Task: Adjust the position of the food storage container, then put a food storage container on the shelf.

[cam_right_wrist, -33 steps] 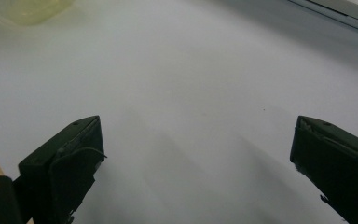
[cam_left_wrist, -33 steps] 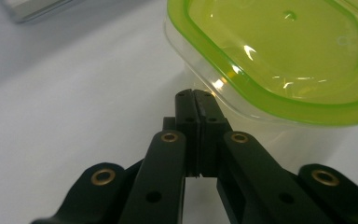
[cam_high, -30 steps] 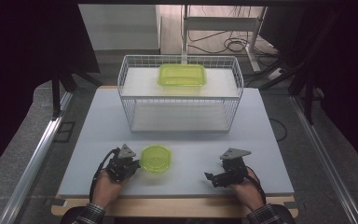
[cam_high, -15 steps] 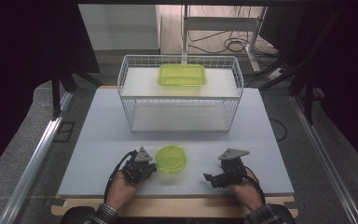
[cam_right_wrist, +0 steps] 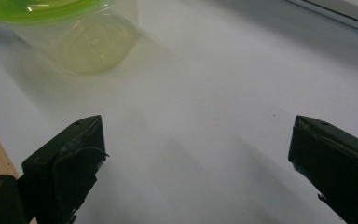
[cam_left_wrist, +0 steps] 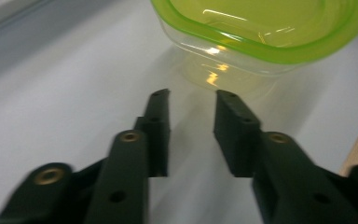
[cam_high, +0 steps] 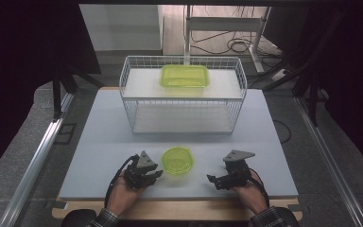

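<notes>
The little green tub sits on the surface between both grippers. The left gripper has just been opening, with nothing inside. The right gripper is spread wide. A bump could slide the tub away.

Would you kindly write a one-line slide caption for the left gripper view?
Left gripper, jaws just opening with nothing between them, faces the round green-lidded container on the white table.

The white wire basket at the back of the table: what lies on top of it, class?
A green-lidded rectangular plastic container lies on a white board across the white wire basket. Its contents are hidden by the lid.
</notes>
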The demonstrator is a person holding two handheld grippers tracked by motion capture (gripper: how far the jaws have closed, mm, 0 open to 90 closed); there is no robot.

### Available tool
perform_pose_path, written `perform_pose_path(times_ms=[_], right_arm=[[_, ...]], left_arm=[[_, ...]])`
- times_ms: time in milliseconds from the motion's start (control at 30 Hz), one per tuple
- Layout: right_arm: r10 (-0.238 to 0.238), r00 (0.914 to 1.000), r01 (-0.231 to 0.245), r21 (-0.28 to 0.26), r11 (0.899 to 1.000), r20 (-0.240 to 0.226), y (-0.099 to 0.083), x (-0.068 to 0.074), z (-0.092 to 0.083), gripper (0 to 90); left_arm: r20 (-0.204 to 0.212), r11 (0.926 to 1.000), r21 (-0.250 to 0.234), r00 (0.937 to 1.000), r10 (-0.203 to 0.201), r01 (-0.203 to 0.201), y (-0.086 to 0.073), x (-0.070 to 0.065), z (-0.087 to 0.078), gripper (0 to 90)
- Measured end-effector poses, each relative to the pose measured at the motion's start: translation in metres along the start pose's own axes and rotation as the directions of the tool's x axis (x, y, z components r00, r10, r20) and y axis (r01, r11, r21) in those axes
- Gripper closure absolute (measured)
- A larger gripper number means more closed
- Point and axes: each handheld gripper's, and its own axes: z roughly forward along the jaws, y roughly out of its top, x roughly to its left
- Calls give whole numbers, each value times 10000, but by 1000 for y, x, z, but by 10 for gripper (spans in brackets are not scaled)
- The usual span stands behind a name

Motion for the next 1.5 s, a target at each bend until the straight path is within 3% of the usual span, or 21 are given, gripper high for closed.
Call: perform_pose_path(times_ms=[167,333,433,533,700,933,1200,1333,1500], right_arm=[[8,10000,-8,-79,10000,26,0,0,-1,37],[4,10000,-4,-94,10000,31,0,0,-1,36],[24,10000,-24,-83,10000,17,0,0,-1,37],[53,10000,-53,-76,10000,-4,1,0,-1,37],[73,10000,-73,-34,10000,-13,0,0,0,36],[526,9986,-526,-264,9983,-39,1,-1,-1,8],[1184,9918,-1213,-641,9905,-482,10,-6,-6,25],[1187,9900,-1232,-586,9906,-756,18,-7,-4,39],[1276,9861,-1297,-128,9915,-1060,29,-6,2,31]], left_arm=[[-285,9996,-286,9996,-36,28,-5,1,-13,407],[-826,9986,-522,9965,-159,116,-13,3,-20,170],[-749,9977,-648,9969,-245,197,-20,2,-21,65],[-882,9986,-514,9961,58,-103,-26,0,-22,34],[-634,9984,-471,9976,284,-314,-31,-1,-21,7],[-544,9980,-610,9985,112,-145,-34,2,-23,0],[-686,9997,-17,9973,250,-252,-37,0,-24,2],[-789,9998,74,9967,179,-174,-39,0,-25,4],[-803,9999,89,9967,102,-95,-39,3,-27,8]])
